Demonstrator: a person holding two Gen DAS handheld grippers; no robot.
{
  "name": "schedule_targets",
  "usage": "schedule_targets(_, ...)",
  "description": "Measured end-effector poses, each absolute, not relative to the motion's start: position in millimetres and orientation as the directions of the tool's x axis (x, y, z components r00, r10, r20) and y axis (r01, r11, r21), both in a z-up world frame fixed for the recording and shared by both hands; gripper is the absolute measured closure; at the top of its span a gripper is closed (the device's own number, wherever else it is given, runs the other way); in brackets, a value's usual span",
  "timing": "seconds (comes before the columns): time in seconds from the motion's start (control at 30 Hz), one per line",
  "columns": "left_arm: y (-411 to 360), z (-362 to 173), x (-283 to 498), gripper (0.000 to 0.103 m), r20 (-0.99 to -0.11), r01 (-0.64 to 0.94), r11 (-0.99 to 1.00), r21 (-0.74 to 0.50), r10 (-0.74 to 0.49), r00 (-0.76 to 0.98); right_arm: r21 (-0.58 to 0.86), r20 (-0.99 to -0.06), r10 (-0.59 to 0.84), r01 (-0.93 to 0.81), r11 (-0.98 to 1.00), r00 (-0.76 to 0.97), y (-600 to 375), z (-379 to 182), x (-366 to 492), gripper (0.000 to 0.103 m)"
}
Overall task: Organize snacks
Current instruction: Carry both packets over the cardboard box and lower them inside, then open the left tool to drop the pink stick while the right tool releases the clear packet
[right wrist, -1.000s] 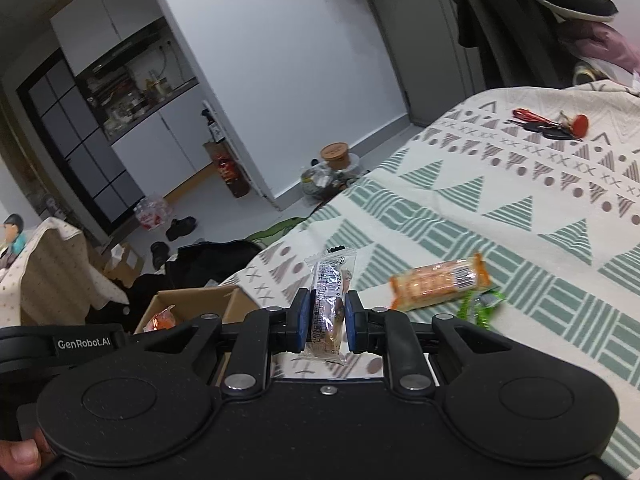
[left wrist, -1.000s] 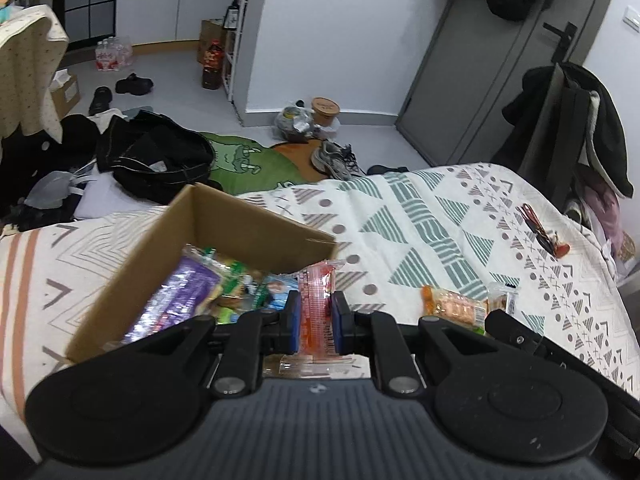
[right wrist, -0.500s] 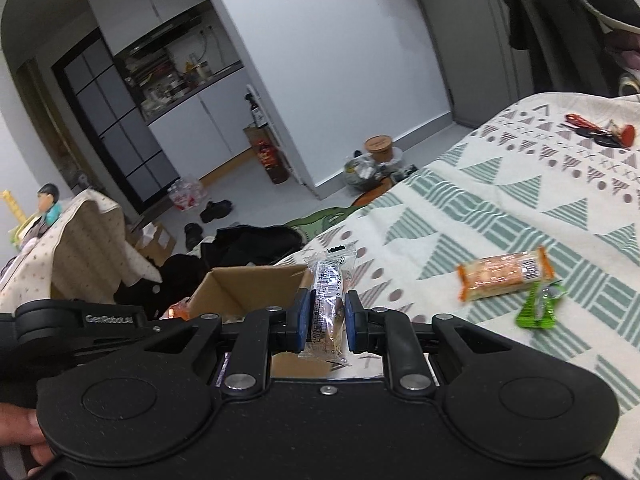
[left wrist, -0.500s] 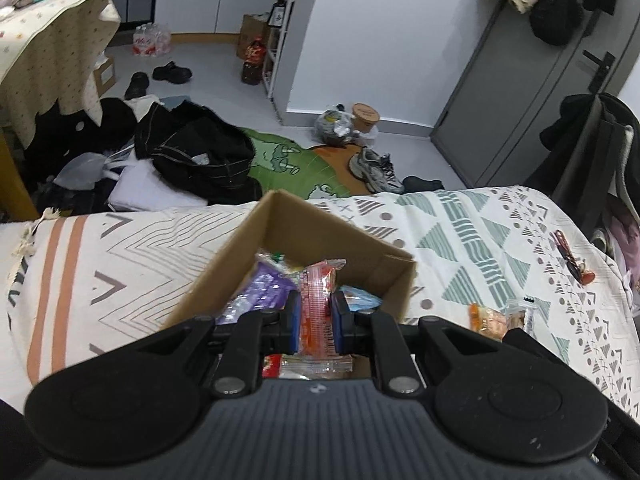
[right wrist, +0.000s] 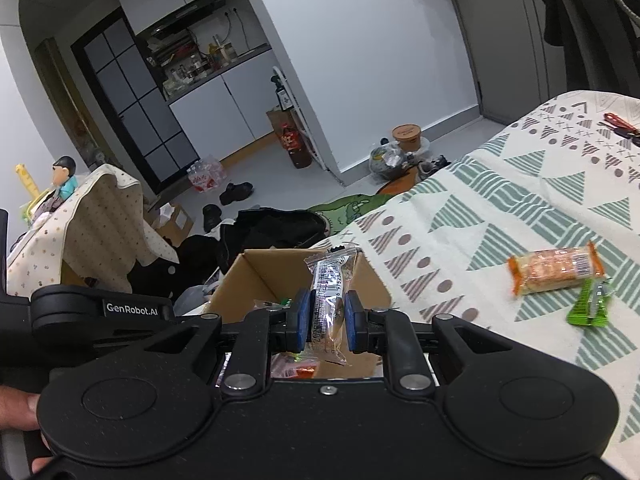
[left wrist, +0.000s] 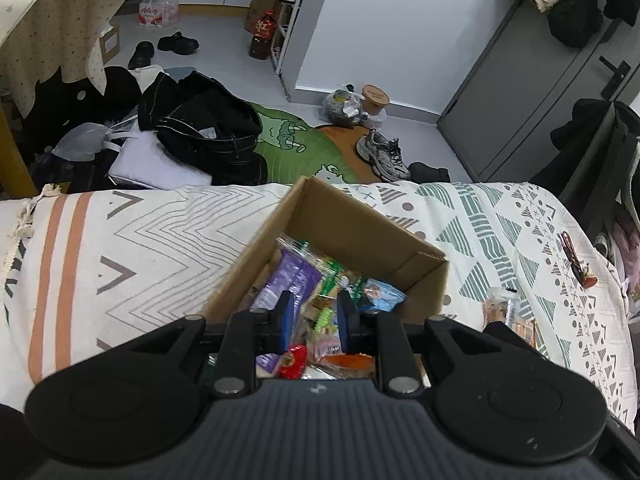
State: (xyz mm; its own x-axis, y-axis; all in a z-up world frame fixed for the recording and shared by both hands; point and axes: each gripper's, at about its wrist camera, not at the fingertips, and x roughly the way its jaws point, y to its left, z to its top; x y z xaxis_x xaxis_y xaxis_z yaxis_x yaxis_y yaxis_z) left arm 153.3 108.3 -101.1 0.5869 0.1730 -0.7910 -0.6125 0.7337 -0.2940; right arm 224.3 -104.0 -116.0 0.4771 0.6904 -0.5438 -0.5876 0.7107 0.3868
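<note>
While the left gripper (left wrist: 313,320) hangs over the cardboard box (left wrist: 352,236) with its jaws parted and nothing between them, the right gripper (right wrist: 327,320) has its jaws closed on a clear-wrapped snack bar (right wrist: 328,300), held upright above the same box's near edge. Mixed snack packets (left wrist: 296,280) fill the box, which sits on the patterned bed (right wrist: 500,208). Farther right on the bed lie an orange snack pack (right wrist: 554,270) and a green packet (right wrist: 588,304), touching each other.

Left gripper (left wrist: 313,322) above open cardboard box (left wrist: 352,232) on patterned bedspread (left wrist: 152,236), jaws apart and holding nothing; purple packet (left wrist: 294,280) among mixed snacks inside.
</note>
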Motion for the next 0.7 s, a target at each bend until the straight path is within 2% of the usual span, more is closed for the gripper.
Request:
schedule_targets(0.1,114.4,-100.5,151.3,0.077,-0.794,-0.623,0.723,-0.298,0.176,0.583,0.399,-0.515,0.716,-0.608,0.686,0.470,-97.0,-115.5,221.2,0.084)
schedule_targets(0.17,117.5,-99.2,149.4,0.075,-0.794,-0.627,0.720,-0.296,0.179,0.581,0.411,-0.503,0.735,-0.622,0.666,0.454,-91.7,-115.1,219.4,0.080)
schedule_targets(0.23,119.7,-97.7,147.9,0.067,-0.794,-0.629,0.718,-0.297,0.180,0.580,0.400,-0.513,0.732,-0.629,0.666,0.449,-88.5,-115.6,217.6,0.073)
schedule_targets(0.27,120.6,-96.9,147.3,0.059,-0.793,-0.630,0.717,-0.297,0.182,0.581,0.395,-0.516,0.727,-0.628,0.671,0.452,-88.8,-115.9,217.0,0.070)
schedule_targets(0.3,120.9,-95.7,146.1,0.052,-0.791,-0.632,0.716,-0.297,0.186,0.583,0.393,-0.520,0.723,-0.623,0.676,0.456,-90.0,-116.2,217.0,0.070)
schedule_targets(0.4,120.0,-92.6,142.9,0.038,-0.783,-0.637,0.715,-0.290,0.206,0.587,0.400,-0.535,0.707,-0.598,0.694,0.463,-97.6,-116.5,220.0,0.070)
schedule_targets(0.5,117.6,-90.2,141.8,0.032,-0.781,-0.640,0.715,-0.280,0.218,0.585,0.400,-0.548,0.687,-0.572,0.716,0.477,-108.0,-116.2,222.2,0.070)
schedule_targets(0.7,109.9,-86.9,142.7,0.030,-0.777,-0.632,0.727,-0.269,0.224,0.588,0.396,-0.569,0.654,-0.531,0.749,0.498,-128.1,-116.8,224.6,0.066)
